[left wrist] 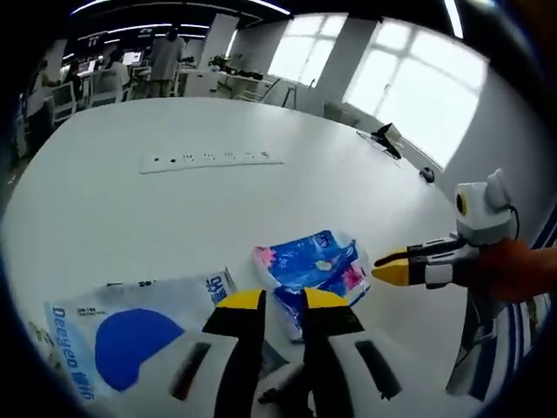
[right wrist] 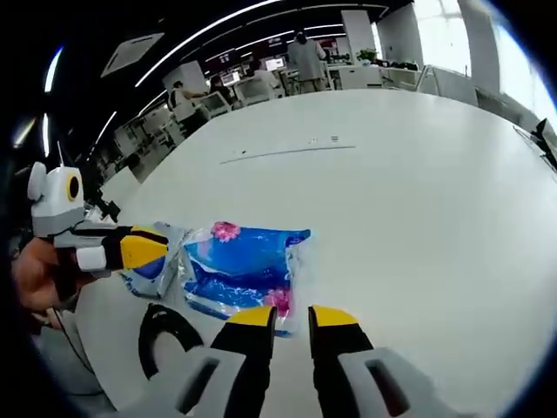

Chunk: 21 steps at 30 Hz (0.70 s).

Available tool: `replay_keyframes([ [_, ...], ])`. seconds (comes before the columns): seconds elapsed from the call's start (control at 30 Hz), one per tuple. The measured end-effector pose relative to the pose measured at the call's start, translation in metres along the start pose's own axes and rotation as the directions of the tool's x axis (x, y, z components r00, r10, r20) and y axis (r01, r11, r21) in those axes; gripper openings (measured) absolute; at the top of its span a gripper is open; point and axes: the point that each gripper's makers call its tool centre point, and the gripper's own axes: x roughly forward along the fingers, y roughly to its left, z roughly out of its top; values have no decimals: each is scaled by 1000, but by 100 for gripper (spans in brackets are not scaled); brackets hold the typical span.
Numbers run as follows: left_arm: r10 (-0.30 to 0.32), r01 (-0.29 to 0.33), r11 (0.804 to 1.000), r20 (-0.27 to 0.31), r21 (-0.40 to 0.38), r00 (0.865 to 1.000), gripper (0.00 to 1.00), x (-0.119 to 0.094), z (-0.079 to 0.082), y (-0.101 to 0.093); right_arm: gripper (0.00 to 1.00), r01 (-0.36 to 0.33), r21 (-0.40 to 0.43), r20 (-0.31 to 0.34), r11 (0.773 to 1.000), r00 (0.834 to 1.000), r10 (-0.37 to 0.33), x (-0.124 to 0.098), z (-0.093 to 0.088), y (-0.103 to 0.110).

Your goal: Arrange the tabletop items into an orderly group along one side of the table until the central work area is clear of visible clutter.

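A blue and pink packet (left wrist: 312, 266) is lying flat on the white table (left wrist: 218, 200), near the edge closest to the person. In the left gripper view it is sitting just ahead of the left gripper (left wrist: 283, 300), whose yellow-tipped jaws are standing slightly apart and holding nothing. Just beside the packet a larger white and blue bag (left wrist: 130, 335) is lying, partly under that gripper. The right gripper (right wrist: 294, 315) is hovering at the packet's near edge in its own view, jaws a little apart and empty. A power strip (left wrist: 211, 160) is lying well apart, toward the table's middle
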Motion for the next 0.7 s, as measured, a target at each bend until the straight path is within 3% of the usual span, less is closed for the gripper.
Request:
replay_keyframes([
  [0.17,5,-3,999,-48,41,999,13,3,-6,1,12,-1,16,4,1000,1000,1,3,2,-2],
  [0.3,2,0,1000,-53,25,999,12,8,-5,2,9,-13,10,2,1000,1000,13,6,5,1],
  [0.53,-5,9,999,-80,52,997,1,17,-11,-3,3,-29,-3,3,1000,1000,29,16,10,-2],
  [0.7,-7,13,998,-87,65,996,1,16,-12,-5,1,-39,-27,1,999,999,40,20,12,-3],
])
